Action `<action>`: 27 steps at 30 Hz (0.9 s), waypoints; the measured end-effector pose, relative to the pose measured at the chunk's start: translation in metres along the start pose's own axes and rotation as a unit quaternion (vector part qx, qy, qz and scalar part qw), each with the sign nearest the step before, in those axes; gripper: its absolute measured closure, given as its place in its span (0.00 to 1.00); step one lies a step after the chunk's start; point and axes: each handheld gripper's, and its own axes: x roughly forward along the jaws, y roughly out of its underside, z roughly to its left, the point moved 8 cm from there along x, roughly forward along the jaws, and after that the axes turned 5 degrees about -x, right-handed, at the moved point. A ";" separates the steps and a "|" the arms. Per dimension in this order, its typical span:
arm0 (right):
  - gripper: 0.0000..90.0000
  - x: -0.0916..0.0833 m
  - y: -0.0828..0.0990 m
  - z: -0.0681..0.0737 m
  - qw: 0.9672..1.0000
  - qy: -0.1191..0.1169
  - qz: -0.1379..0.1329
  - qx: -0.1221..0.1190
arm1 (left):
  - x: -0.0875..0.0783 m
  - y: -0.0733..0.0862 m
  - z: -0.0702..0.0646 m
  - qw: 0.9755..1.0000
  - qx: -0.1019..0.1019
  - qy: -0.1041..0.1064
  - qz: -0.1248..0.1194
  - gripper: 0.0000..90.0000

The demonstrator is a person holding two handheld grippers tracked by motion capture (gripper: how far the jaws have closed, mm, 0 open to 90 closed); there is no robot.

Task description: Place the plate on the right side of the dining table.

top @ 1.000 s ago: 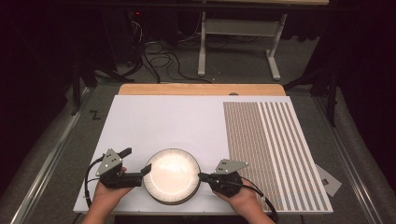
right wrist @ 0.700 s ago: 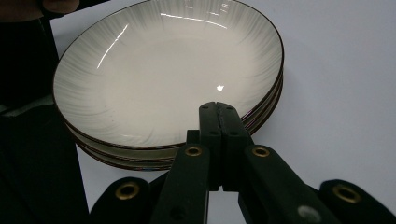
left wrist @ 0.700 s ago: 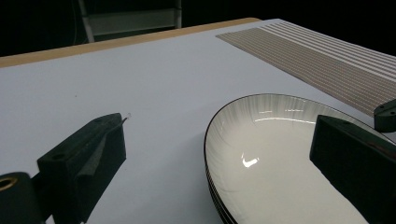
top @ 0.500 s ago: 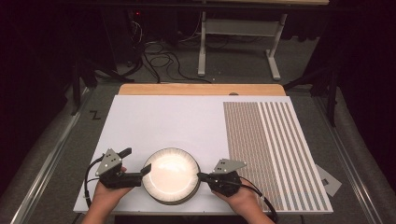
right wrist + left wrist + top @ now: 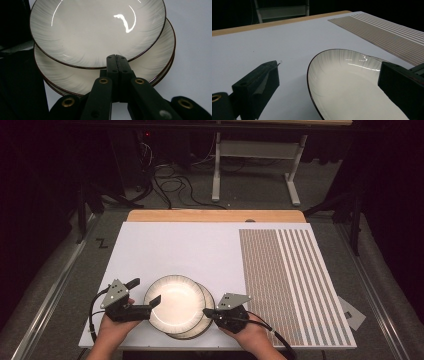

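A stack of cream plates with dark rims sits near the front edge of the white board (image 5: 190,250). The top plate (image 5: 175,301) (image 5: 352,90) (image 5: 97,30) lies shifted left of the plates under it (image 5: 192,332) (image 5: 155,62). My left gripper (image 5: 145,291) (image 5: 329,67) is open, straddling the top plate's left rim, one jaw beside the plate and the other over it. My right gripper (image 5: 206,312) (image 5: 117,58) is shut, with its tips at the top plate's right rim, over the lower plate.
A panel of brown stripes (image 5: 285,270) covers the board's right part. A wooden strip (image 5: 215,216) runs along its far edge. Beyond lie floor cables (image 5: 170,175) and a metal stand (image 5: 255,150). A small grey tag (image 5: 352,312) lies right of the board.
The top plate has slid a little to the left off the stack, uncovering the right rim of the plates below. Both hands have stayed about where they were.
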 end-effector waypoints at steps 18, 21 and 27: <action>1.00 0.011 -0.003 0.006 1.000 0.002 0.021 -0.010 | -0.003 -0.001 0.003 1.000 -0.011 0.000 -0.001 0.05; 1.00 0.014 -0.004 0.005 1.000 0.002 0.023 -0.011 | -0.003 0.000 0.005 1.000 -0.019 0.003 0.003 0.06; 1.00 0.019 -0.006 0.006 1.000 0.004 0.028 -0.011 | -0.002 0.006 0.006 0.998 -0.040 0.022 0.037 0.16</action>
